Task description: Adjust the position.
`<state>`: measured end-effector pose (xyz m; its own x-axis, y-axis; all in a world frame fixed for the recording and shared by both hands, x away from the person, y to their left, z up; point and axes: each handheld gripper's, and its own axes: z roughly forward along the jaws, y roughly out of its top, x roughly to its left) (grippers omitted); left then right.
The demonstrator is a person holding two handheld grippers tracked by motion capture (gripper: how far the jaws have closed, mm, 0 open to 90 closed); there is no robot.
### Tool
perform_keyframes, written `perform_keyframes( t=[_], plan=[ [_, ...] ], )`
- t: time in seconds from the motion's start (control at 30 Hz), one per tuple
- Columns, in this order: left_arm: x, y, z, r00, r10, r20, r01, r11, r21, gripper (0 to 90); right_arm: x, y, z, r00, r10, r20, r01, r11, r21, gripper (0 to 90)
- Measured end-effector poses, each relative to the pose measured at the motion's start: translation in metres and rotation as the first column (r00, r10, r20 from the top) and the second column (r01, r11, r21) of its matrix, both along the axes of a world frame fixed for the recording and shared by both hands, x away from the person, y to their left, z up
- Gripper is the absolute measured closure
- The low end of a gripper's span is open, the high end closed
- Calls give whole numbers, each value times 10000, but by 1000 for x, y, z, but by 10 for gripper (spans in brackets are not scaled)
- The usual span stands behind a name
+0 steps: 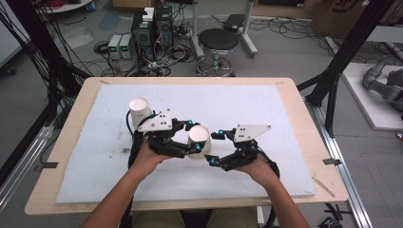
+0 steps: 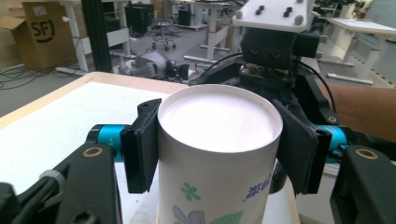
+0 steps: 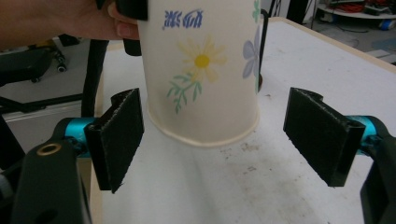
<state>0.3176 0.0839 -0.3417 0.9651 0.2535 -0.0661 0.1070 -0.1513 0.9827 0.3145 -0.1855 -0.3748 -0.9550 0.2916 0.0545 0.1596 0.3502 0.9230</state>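
- While the left gripper (image 1: pixel 196 137) is clamped on the upside-down flowered paper cup (image 1: pixel 198 141), both black pads press the cup's wall near its upturned base, as the left gripper view shows (image 2: pixel 219 154).
- Cup position: on the white foam mat (image 1: pixel 266 104), roughly mid-mat, rim down; in the right gripper view the rim (image 3: pixel 205 137) meets the mat.
- Right gripper (image 1: pixel 215 148): just to the right of the cup, jaws spread wide, nothing between the pads; pads stand on either side of the cup's lower part without touching it (image 3: pixel 208 140).
- Obstruction: the left gripper's body and a thumb of the left hand (image 3: pixel 126 29) sit against the far side of the cup, seen from the right gripper view.
- Second white paper cup (image 1: pixel 139 111): left of and beyond the flowered cup, also upside down, partly behind the left gripper's grey plate.
- Mat near the flowered cup carries dark smudges (image 3: pixel 243 156).
- Beyond the table's far edge from the cup: a black round stool (image 1: pixel 217 40), computer boxes (image 1: pixel 151 27) and loose cables on the floor.
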Motion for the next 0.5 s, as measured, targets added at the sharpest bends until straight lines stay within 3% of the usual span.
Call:
perform_keyframes(
  t=[0.2,0.5],
  plan=[
    [-2,-4,-3,9989,-455,-77,454,9989,-142,370,1,7,-2,9987,485,-171,-481,9986,213,230],
    [-3,-4,-4,9979,-637,-101,634,9977,-254,372,2,9,-4,9948,965,-323,-947,9941,533,302]
  ],
)
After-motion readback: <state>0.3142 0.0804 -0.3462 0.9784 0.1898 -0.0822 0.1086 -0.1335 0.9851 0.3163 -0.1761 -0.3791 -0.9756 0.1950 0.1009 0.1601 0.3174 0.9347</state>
